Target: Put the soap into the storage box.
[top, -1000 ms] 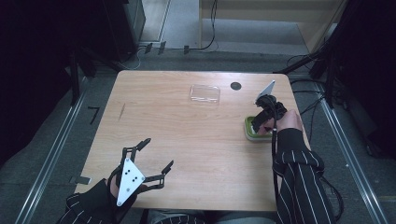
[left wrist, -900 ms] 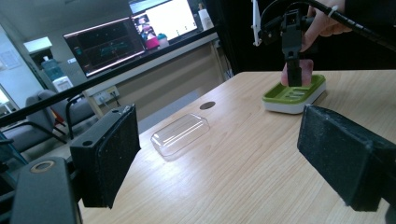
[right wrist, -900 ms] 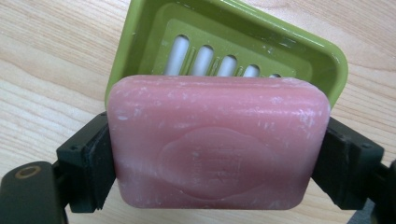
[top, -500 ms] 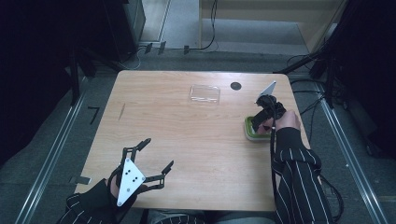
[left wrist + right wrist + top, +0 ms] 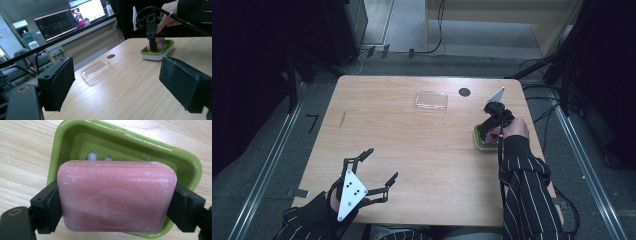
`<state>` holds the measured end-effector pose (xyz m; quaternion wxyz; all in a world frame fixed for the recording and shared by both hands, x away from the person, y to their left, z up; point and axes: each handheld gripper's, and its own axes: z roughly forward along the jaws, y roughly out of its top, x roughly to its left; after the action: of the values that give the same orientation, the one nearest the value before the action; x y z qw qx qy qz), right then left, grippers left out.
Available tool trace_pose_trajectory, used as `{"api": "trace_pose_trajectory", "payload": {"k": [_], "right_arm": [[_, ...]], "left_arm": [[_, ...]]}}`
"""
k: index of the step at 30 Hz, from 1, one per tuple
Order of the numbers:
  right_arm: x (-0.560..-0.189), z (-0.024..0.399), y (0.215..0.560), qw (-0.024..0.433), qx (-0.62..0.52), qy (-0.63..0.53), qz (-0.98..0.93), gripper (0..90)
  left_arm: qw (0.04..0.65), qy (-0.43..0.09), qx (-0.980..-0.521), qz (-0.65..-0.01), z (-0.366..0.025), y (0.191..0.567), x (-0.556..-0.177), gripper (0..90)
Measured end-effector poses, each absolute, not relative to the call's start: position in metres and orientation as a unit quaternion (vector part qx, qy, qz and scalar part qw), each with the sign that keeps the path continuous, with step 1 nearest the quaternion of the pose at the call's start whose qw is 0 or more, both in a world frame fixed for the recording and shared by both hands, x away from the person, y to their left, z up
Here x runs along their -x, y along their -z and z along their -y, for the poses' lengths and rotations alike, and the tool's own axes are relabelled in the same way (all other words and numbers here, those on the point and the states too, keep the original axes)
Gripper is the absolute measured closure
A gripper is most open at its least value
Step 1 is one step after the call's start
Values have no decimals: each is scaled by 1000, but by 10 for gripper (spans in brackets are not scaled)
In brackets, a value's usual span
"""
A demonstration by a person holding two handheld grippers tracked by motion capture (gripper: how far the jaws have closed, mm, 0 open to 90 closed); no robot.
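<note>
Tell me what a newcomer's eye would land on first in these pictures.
The pink soap bar stands out first: the right tool has its jaws clamped on the bar's two ends, over the green soap dish near the table's right edge. Next comes the clear plastic lid lying by itself toward the far side of the wooden table. The left tool hangs open at the near left corner, gripping nothing.
</note>
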<state>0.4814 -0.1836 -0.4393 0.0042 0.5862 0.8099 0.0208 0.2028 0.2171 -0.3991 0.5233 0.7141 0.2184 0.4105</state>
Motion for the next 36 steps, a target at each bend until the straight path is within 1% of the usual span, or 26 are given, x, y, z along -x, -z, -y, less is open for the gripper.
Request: {"api": "trace_pose_trajectory", "payload": {"k": [8, 20, 31, 36], "right_arm": [[-485, 183, 446, -2, -597, -13, -802, 137], [-486, 184, 451, 12, -613, -16, -790, 136], [-487, 185, 457, 4, -618, -10, -786, 135], [-487, 186, 456, 8, -619, -12, -786, 132]], "left_arm": [[523, -411, -714, -218, -217, 399, -203, 136], [524, -411, -713, -219, -217, 399, -203, 136], [524, -411, -713, -219, -218, 399, -203, 136], [523, -411, -714, -218, -217, 399, -203, 136]]}}
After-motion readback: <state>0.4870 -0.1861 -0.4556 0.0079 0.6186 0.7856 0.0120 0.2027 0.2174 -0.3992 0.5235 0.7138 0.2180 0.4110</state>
